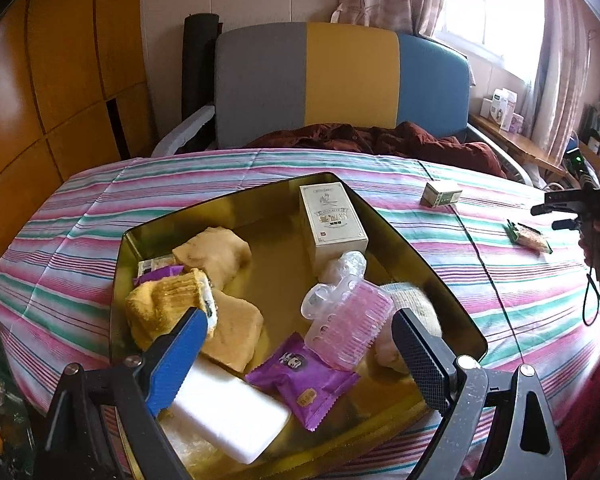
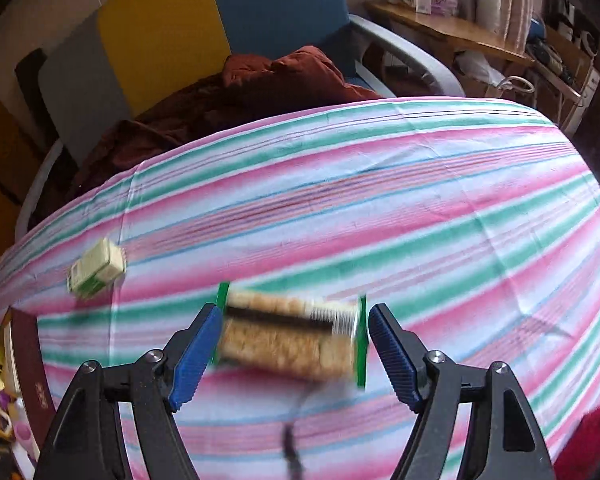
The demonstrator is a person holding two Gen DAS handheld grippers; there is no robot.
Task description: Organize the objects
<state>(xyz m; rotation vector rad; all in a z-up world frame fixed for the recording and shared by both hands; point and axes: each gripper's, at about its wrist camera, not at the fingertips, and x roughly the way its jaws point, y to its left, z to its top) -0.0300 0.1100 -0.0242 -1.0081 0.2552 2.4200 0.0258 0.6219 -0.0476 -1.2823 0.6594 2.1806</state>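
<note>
A gold tin box (image 1: 432, 268) sits on the striped tablecloth and holds yellow socks (image 1: 168, 304), a white carton (image 1: 332, 220), a pink comb (image 1: 352, 320), a purple snack packet (image 1: 304, 380) and a white block (image 1: 228, 412). My left gripper (image 1: 300, 340) is open just above the tin's near side, empty. A green-edged cracker packet (image 2: 292, 336) lies on the cloth between the open fingers of my right gripper (image 2: 292, 348); it also shows in the left wrist view (image 1: 528, 236). A small green-white box (image 2: 96, 268) lies farther left, also in the left wrist view (image 1: 440, 194).
A grey, yellow and blue chair back (image 1: 340, 80) with a dark red cloth (image 1: 380, 140) stands behind the table. A wooden shelf (image 2: 452, 36) with boxes is at the right. The tin's edge (image 2: 28, 356) shows at the right view's lower left.
</note>
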